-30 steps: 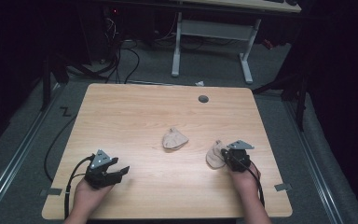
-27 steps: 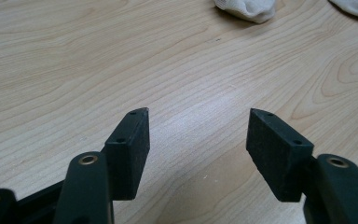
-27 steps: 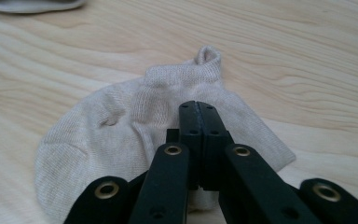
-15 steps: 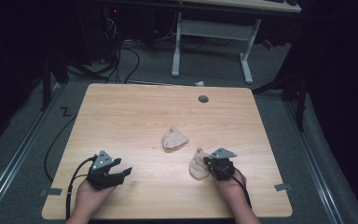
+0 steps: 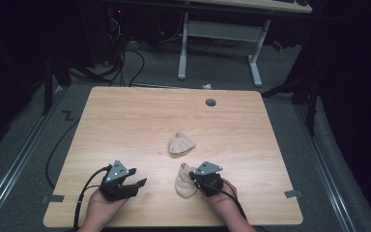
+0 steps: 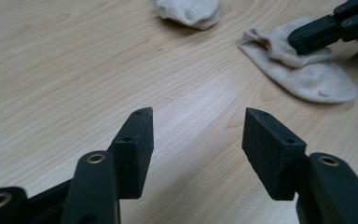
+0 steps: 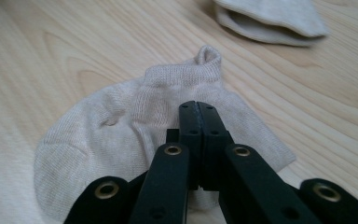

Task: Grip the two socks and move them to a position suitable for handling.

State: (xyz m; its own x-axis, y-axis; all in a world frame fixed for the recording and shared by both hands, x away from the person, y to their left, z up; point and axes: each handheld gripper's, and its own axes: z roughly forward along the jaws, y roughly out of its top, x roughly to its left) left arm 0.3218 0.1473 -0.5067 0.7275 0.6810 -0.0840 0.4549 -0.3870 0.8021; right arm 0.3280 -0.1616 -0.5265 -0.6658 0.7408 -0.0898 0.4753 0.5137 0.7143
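Note:
Two beige ankle socks lie on the wooden table (image 5: 125, 121). One sock (image 5: 180, 143) rests bunched near the table's middle, also seen as the far sock (image 7: 270, 16). The other sock (image 5: 183, 181) lies flat near the front edge, and my right gripper (image 5: 193, 178) is shut on a fold of it. In the right gripper view the jaws meet over this sock (image 7: 116, 135), with the right gripper (image 7: 198, 106) pinching its fabric. My left gripper (image 5: 137, 177) rests at the front left, open and holding nothing. From the left gripper (image 6: 198, 116) I see the held sock (image 6: 312, 79) ahead to the right.
A round grommet hole (image 5: 210, 102) sits near the table's far edge. Cables (image 5: 84, 193) trail from the left gripper off the front edge. A white desk frame (image 5: 217, 34) stands on the floor beyond the table.
My right gripper has moved left and toward the front edge, dragging the held sock with it. The left gripper and the middle sock have stayed put.

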